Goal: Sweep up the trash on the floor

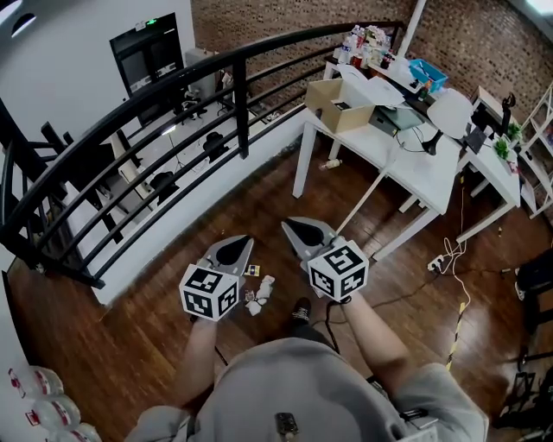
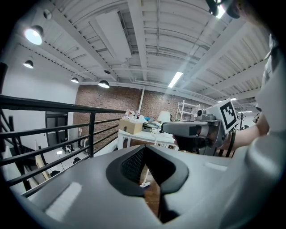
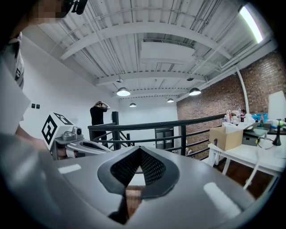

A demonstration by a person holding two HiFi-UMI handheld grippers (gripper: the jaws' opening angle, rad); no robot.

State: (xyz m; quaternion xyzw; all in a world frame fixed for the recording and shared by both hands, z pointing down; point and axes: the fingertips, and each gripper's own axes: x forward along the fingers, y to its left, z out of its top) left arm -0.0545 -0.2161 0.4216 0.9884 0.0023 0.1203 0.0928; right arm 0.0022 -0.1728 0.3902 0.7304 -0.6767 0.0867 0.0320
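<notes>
Since the left gripper [image 1: 232,250] and right gripper [image 1: 304,230] are both clamped shut on nothing, I'd open them before grabbing that white pole [image 1: 367,190] leaning at the table [image 1: 436,173] edge, cos the crumpled trash [image 1: 260,291] sits on the floor [image 1: 130,337] by the shoe [image 1: 301,309].

A black metal railing [image 1: 130,112] curves across the upper left of the head view. Right of it, in the upper middle, a white table [image 1: 432,181] stands before a brick wall [image 1: 285,26]. An open cardboard box [image 1: 339,105] sits on its left corner, and a blue basket [image 1: 428,74] is further back. Below the table's right end lies a white power strip [image 1: 436,262] with its cable. In the lower left corner are what seem to be plastic bottles [image 1: 39,401]. In the right gripper view, left of centre, a person in dark clothes [image 3: 99,114] stands beyond the railing.
</notes>
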